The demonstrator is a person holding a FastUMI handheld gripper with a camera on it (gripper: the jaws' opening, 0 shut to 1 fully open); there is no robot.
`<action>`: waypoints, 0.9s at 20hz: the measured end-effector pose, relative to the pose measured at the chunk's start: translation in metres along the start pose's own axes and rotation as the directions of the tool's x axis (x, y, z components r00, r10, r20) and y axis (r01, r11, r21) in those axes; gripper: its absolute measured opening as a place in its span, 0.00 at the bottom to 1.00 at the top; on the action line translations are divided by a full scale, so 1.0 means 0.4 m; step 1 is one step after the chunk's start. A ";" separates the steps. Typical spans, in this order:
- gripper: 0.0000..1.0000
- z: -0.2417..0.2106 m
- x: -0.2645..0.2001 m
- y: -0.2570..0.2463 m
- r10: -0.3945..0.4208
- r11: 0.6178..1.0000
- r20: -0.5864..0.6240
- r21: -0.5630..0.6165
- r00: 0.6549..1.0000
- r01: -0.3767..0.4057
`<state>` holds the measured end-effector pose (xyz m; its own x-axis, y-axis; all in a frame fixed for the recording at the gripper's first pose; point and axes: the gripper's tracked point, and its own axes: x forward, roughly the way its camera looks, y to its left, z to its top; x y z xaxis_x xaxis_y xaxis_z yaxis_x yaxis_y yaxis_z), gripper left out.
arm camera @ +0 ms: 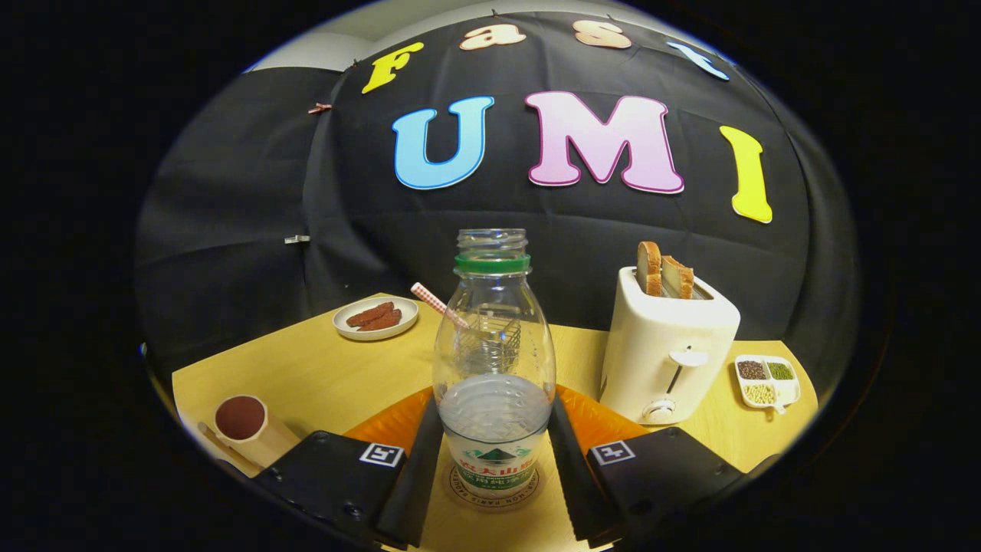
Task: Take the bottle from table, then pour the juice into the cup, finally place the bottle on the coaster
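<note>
The tongs (494,468) clasp the open bottle (494,368), upright on the coaster (494,491). A toaster (667,345) stands near right, a cup (245,425) left, a plate (375,317) beyond on the table (322,376).

Wood table (322,376): coaster (494,491) between fingers, orange mat (598,418), toaster (667,345), plate (375,318), seed tray (766,379), cup (245,425) (left of fingers).

The gripper (494,468) has 2 long ribbed fingers (414,475) on 2 blocky housings, each carrying 1 square black-and-white marker (381,455) and screws.
</note>
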<state>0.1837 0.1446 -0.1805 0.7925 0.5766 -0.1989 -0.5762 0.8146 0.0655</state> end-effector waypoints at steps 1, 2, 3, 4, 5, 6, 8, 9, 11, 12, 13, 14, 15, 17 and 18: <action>0.73 0.001 0.000 0.002 0.004 1.000 0.003 0.001 1.000 -0.004; 0.73 0.000 -0.001 0.002 0.004 1.000 0.006 -0.001 1.000 -0.004; 0.73 -0.001 -0.002 0.002 0.000 1.000 0.009 -0.004 1.000 0.000; 0.74 -0.002 -0.002 -0.003 -0.011 1.000 0.011 -0.007 1.000 0.011; 0.74 -0.010 -0.001 0.000 -0.008 1.000 0.005 -0.007 1.000 0.008; 0.74 -0.015 -0.006 0.004 -0.008 1.000 0.002 -0.012 1.000 0.008; 0.75 -0.016 -0.002 0.002 -0.008 1.000 0.014 -0.023 1.000 0.008; 0.75 -0.010 -0.005 0.006 -0.007 1.000 0.018 -0.029 1.000 0.007; 0.76 -0.010 -0.006 0.008 -0.009 0.999 0.016 -0.031 1.000 0.009; 0.76 -0.010 -0.007 0.007 -0.011 0.999 0.015 -0.031 1.000 0.011; 0.76 -0.009 -0.008 0.006 -0.013 0.999 0.013 -0.031 1.000 0.014; 0.77 -0.011 -0.009 0.004 -0.016 0.999 0.010 -0.031 1.000 0.016; 0.78 -0.013 -0.008 0.001 -0.020 0.999 0.006 -0.032 1.000 0.020; 0.79 -0.012 -0.011 -0.002 -0.020 0.999 0.001 -0.026 1.000 0.020; 0.84 -0.011 -0.012 -0.003 -0.018 1.000 0.002 -0.022 1.000 0.018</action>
<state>0.1798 0.1407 -0.1839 0.8029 0.5622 -0.1984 -0.5664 0.8231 0.0401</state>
